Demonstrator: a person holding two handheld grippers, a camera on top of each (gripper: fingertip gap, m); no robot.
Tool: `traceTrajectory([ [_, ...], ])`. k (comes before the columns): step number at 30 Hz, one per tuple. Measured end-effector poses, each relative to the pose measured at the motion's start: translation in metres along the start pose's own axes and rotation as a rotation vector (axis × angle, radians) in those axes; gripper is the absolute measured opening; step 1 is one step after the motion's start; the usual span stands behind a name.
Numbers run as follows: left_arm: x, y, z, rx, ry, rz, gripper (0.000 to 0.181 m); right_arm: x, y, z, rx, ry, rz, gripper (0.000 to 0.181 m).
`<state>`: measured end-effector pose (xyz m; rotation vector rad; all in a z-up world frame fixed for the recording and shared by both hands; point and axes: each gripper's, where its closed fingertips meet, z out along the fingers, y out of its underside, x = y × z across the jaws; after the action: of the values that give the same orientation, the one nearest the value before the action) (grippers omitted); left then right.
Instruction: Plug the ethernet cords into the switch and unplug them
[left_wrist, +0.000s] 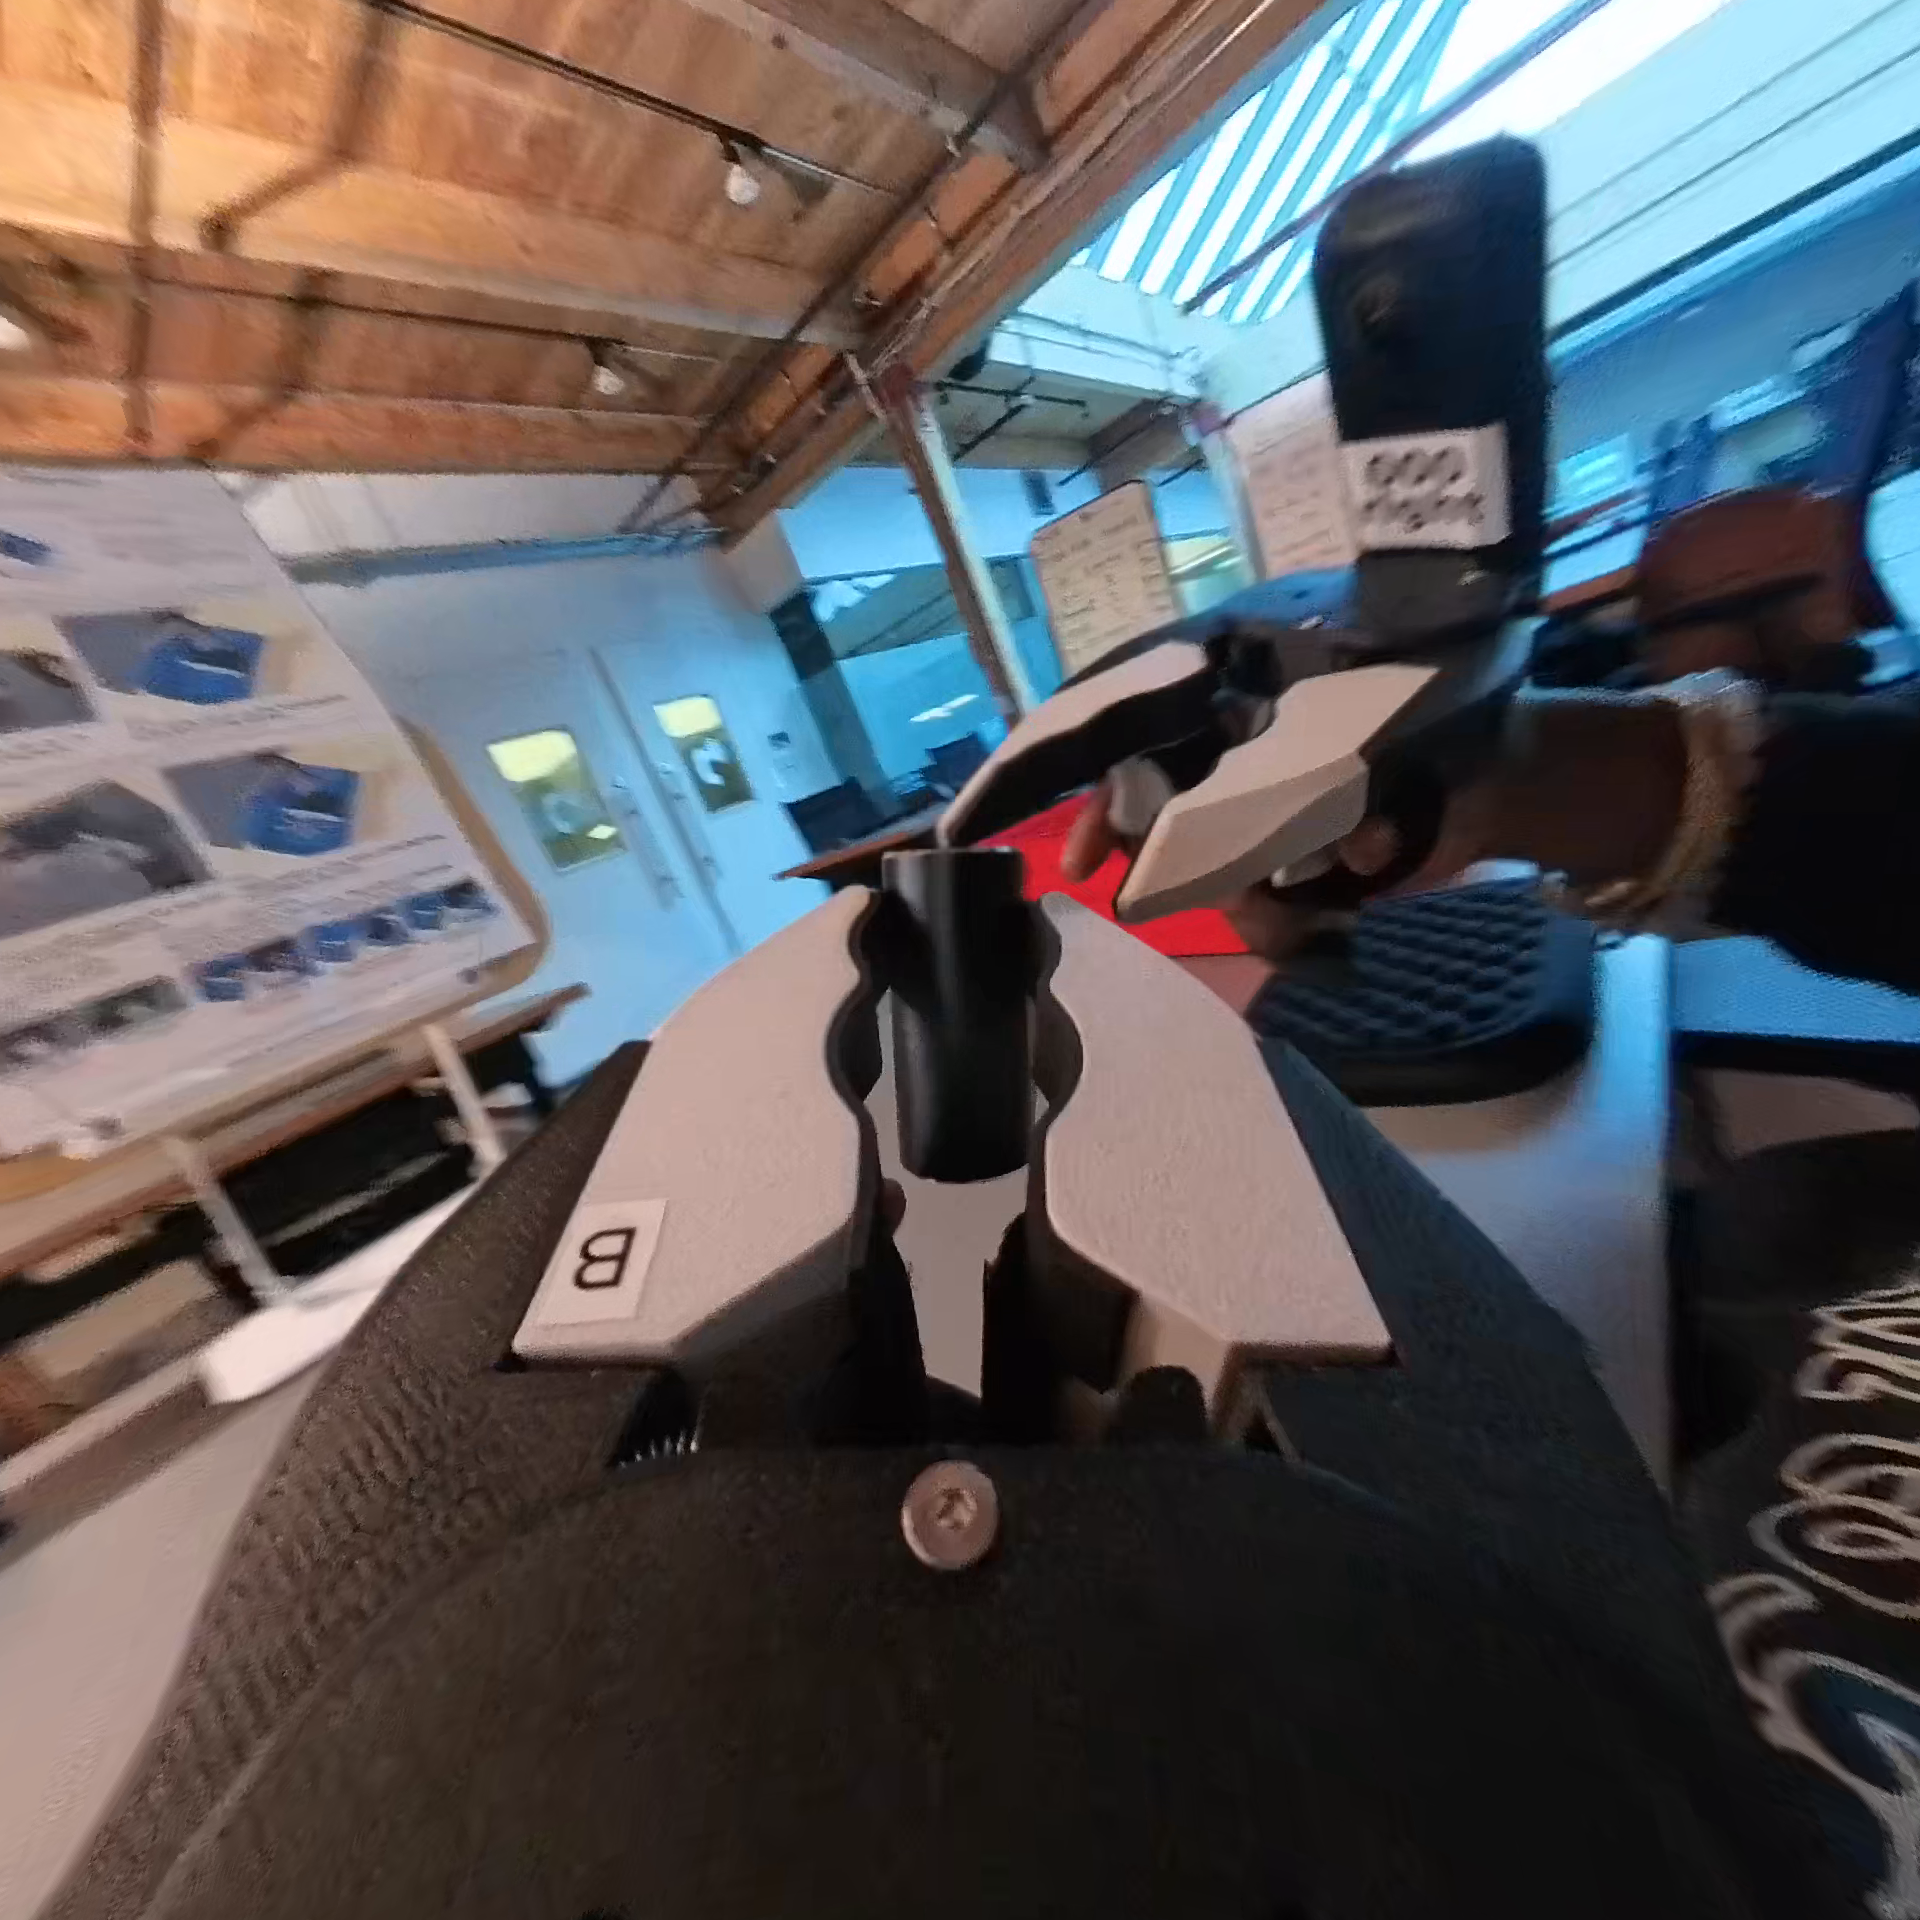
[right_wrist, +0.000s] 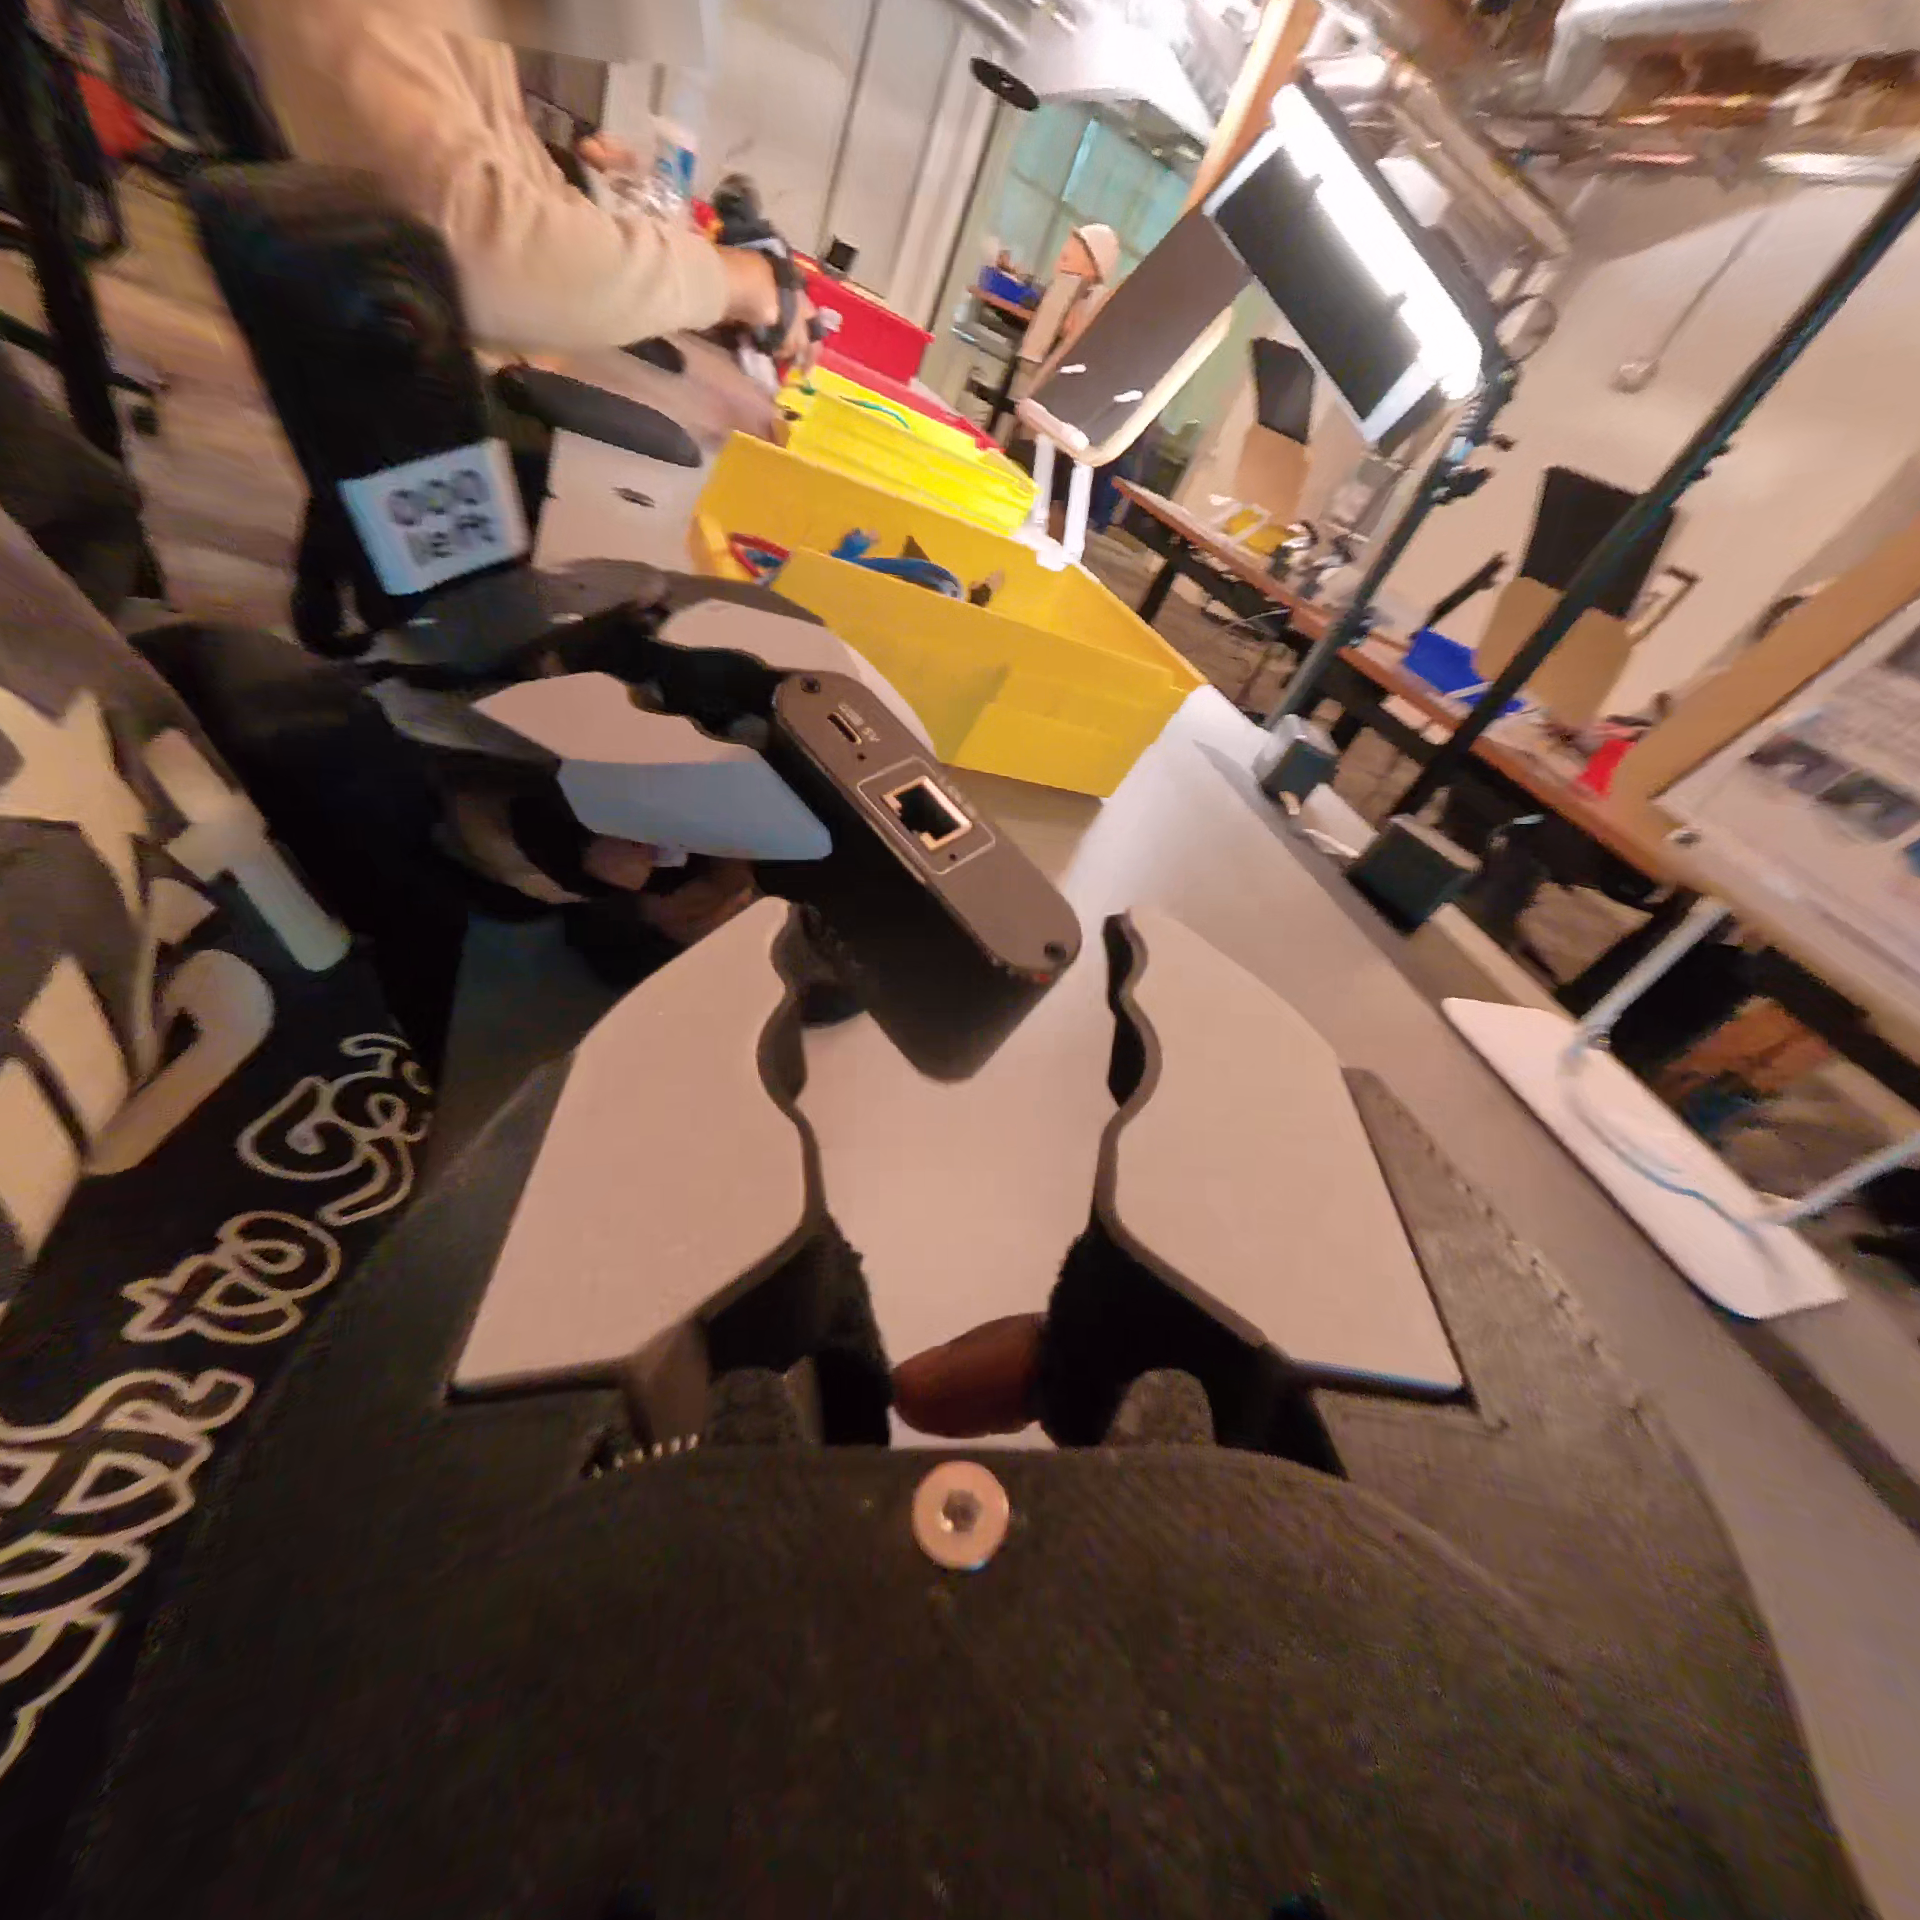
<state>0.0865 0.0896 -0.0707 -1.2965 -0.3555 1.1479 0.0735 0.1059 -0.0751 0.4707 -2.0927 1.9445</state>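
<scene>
Left tool (left_wrist: 954, 914) pinches the black switch (left_wrist: 958, 1023) edge-on, lifted off the grey counter (right_wrist: 1195, 862). Right tool (right_wrist: 945, 935) gapes wide and empty just beside the switch, yellow bins (right_wrist: 997, 665) behind.

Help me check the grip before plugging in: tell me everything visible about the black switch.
The switch is a slim black box, metal-looking, with rounded edges. Its end face shows one network socket, a smaller slot above it and a screw near the corner, all without cords. It is held tilted above the grey table, clamped between the left tongs. The right tongs are open just below it.
</scene>
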Motion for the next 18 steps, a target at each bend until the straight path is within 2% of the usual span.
traceTrajectory([
  [2, 0.013, 0.002, 0.000, 0.000, 0.141, -0.132, 0.025, -0.007, 0.003, 0.000, 0.003, -0.063, -0.013, 0.063],
  [4, 0.024, -0.002, -0.002, 0.005, 0.272, -0.274, 0.025, -0.022, 0.007, -0.002, -0.003, -0.159, -0.071, 0.062],
  [6, 0.031, -0.005, -0.006, 0.015, 0.371, -0.370, 0.025, -0.037, 0.009, -0.004, -0.016, -0.249, -0.069, 0.051],
  [7, 0.035, -0.005, -0.007, 0.003, 0.414, -0.403, 0.024, -0.042, 0.009, -0.004, -0.022, -0.277, -0.047, 0.033],
  [8, 0.038, -0.003, -0.007, -0.012, 0.442, -0.426, 0.024, -0.044, 0.009, -0.003, -0.035, -0.286, -0.017, 0.031],
  [10, 0.032, -0.001, -0.004, -0.016, 0.394, -0.433, 0.026, -0.037, 0.011, -0.001, -0.083, -0.249, 0.077, 0.028],
  [11, 0.023, 0.002, -0.001, -0.023, 0.323, -0.433, 0.028, -0.027, 0.011, -0.001, -0.097, -0.195, 0.118, 0.026],
  [13, 0.000, 0.004, 0.002, 0.000, 0.163, -0.408, 0.041, 0.005, 0.019, -0.004, -0.135, 0.006, 0.165, 0.025],
  [15, -0.021, 0.006, -0.001, -0.007, 0.038, -0.346, 0.044, 0.040, 0.041, -0.017, -0.236, 0.244, 0.219, 0.025],
  [18, -0.044, 0.012, -0.007, -0.035, -0.096, -0.283, 0.044, 0.060, 0.083, -0.036, -0.382, 0.387, 0.351, 0.025],
])
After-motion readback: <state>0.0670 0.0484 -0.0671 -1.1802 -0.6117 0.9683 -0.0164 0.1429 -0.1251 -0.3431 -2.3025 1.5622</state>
